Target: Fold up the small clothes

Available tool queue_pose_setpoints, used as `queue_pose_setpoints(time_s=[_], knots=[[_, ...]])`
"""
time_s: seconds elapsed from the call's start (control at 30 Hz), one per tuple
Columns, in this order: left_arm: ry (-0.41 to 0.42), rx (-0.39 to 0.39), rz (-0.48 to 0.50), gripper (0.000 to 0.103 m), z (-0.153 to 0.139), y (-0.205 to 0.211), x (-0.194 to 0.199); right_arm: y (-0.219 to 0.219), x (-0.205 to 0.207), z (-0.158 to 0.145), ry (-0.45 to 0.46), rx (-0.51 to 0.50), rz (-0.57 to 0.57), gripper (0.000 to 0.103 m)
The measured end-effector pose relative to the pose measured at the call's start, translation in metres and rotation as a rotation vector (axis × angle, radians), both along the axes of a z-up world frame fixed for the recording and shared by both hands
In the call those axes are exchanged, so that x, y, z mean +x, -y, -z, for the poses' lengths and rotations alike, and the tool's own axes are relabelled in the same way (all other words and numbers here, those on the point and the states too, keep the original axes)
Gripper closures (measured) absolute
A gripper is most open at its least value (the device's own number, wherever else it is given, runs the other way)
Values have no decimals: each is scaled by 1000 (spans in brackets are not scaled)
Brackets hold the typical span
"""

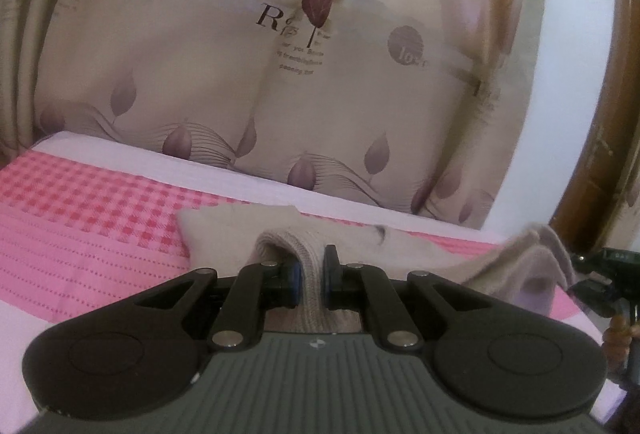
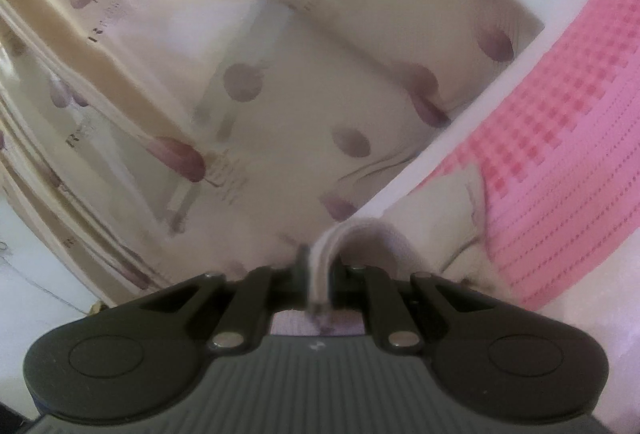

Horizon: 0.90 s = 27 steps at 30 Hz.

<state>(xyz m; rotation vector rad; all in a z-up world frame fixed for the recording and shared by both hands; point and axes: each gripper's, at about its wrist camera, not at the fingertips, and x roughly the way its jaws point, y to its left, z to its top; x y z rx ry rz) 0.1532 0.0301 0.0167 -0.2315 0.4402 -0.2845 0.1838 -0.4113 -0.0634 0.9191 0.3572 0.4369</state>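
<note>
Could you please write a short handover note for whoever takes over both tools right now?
Left tool: shut on a ribbed edge of the beige garment.
Right tool: shut on another edge of it, lifted.
The rest of the garment lies on the pink checked cloth before the curtain.
Done: both edges gripped.
Left: lay the fold over, flatten, release.

Right wrist view smeared throughout: beige leaf-print curtain (image 2: 248,94) blurred, printed lettering unreadable. Pale beige knit garment (image 2: 436,234) soft-edged there, type impossible to tell. Its ribbed edge passed between right black two-finger gripper (image 2: 320,274) jaws; pads hidden by fabric. In left wrist view, left black two-finger gripper (image 1: 311,276) body hid garment's (image 1: 240,230) near part. Right gripper (image 1: 612,274) cut off at right edge. Small curtain (image 1: 280,82) text too fine to read.
</note>
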Motion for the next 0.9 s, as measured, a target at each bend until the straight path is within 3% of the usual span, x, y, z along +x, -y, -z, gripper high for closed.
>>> queue_pose_setpoints(time_s=[0.53, 0.9], knots=[[-63, -11, -51, 93, 21, -6, 42, -2, 51, 14, -49, -53, 34, 95], [-73, -50, -77, 93, 13, -4, 63, 2, 68, 9, -39, -48, 33, 95]])
